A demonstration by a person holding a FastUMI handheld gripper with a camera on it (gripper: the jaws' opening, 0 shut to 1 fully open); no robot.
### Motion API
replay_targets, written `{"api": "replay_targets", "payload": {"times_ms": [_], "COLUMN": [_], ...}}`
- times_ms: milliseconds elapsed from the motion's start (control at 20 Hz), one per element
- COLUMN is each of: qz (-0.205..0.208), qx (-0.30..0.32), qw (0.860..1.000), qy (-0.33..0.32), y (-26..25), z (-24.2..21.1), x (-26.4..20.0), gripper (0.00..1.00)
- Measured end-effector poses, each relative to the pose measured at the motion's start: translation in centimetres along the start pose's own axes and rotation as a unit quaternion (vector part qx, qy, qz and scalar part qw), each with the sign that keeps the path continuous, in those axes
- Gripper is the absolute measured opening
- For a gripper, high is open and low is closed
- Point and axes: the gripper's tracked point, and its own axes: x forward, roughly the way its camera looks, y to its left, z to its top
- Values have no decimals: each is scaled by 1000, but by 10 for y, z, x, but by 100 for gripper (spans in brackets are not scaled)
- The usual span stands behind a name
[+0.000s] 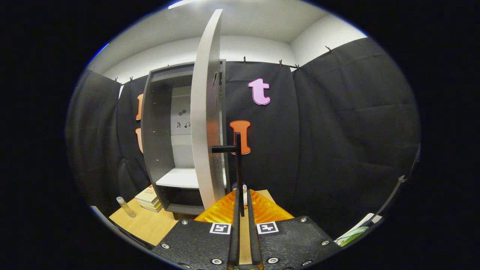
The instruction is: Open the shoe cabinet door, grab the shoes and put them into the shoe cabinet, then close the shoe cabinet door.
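Observation:
The grey shoe cabinet (155, 123) stands against the booth wall with its door (204, 112) swung open, seen almost edge-on just ahead of me. A white shelf (180, 178) lies inside, with a dark compartment below it. The door's black handle (238, 165) is a thin upright bar on a short standoff. Its lower end runs down between my fingers. My gripper (240, 198) is shut on that handle bar, both fingers pressed close against it. A small pale thing (244, 187) peeks out just beyond the fingertips; I cannot tell what it is.
A stack of books (148, 198) and a clear tube (125, 207) lie on the wooden surface (150, 225) left of the cabinet's foot. A white and green object (354, 234) lies low at the far right. Black cloth walls close the booth behind and to the right.

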Motion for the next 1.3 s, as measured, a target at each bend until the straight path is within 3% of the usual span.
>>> {"api": "replay_targets", "payload": {"times_ms": [300,550,650,900,950,1200,1300], "qz": [-51,-53,-37,47,60,109,113], "qx": [-27,-44,-46,-33,-31,7,14], "qw": [998,998,998,995,992,973,965], "qy": [3,12,27,84,103,202,237], "y": [18,76,111,209,223,272,280], "z": [7,-3,-18,-79,-96,-179,-213], "x": [-28,-47,-46,-30,-29,-23,-17], "gripper": [7,9,11,20,26,36,46]}}
